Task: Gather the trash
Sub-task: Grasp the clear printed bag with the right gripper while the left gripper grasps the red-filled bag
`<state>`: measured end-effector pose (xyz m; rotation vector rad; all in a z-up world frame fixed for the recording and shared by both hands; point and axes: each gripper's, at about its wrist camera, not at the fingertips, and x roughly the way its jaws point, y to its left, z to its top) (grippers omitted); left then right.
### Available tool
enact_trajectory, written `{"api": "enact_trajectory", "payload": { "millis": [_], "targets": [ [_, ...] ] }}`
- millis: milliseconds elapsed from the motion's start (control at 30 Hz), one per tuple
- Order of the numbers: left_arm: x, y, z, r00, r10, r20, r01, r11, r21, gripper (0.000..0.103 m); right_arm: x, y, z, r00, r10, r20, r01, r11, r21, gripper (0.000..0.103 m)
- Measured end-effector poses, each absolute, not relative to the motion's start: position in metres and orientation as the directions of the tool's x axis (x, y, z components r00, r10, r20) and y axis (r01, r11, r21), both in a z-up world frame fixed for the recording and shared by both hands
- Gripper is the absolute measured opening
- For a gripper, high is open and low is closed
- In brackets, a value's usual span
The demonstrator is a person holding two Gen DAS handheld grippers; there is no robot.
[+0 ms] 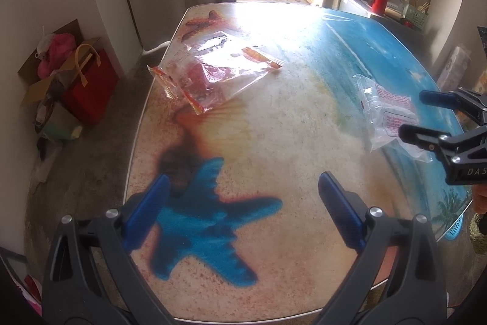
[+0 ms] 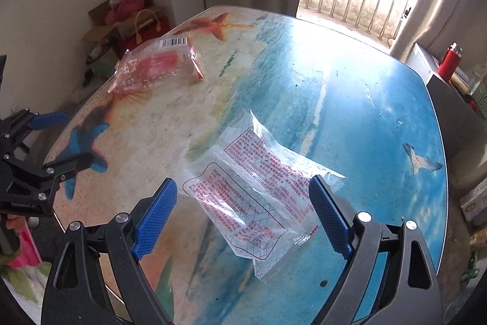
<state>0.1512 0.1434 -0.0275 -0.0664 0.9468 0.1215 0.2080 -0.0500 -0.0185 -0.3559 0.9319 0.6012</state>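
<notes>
Red, unreadable print covers the clear bag (image 2: 258, 197) between the spread right gripper (image 2: 243, 215); left gripper (image 1: 243, 215) spread, empty.

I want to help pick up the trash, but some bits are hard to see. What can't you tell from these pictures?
- Red print on the clear plastic wrapper: too small to read in either view.
- Far part of the beach-picture table: washed out by window glare, left wrist view.
- Clear plastic bag with red contents: contents unclear through crinkled, shiny plastic.
- Where trash goes: no bin clearly shown.
- Right gripper: open over the wrapper; touching it or not, unclear.
</notes>
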Motion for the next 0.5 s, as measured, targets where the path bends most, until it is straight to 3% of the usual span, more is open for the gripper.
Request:
{"api": "enact_trajectory", "payload": {
  "millis": [167, 333, 500],
  "targets": [
    [0.148, 0.163, -0.02, 0.613, 0.074, -0.787, -0.16, 0.987, -0.032, 0.094, 0.202, -0.032, -0.04, 0.493, 0.24, -0.836, -0.634, 0.757, -0.157, 0.086],
    [0.149, 0.186, -0.012, 0.659, 0.05, -0.75, -0.165, 0.983, -0.079, 0.094, 0.202, -0.034, -0.051, 0.502, 0.216, -0.837, -0.59, 0.793, -0.15, 0.086],
    [0.16, 0.218, -0.01, 0.713, -0.023, -0.701, -0.188, 0.957, -0.222, 0.094, 0.201, -0.046, -0.055, 0.497, 0.223, -0.838, -0.537, 0.838, -0.096, 0.07]
  ]
}}
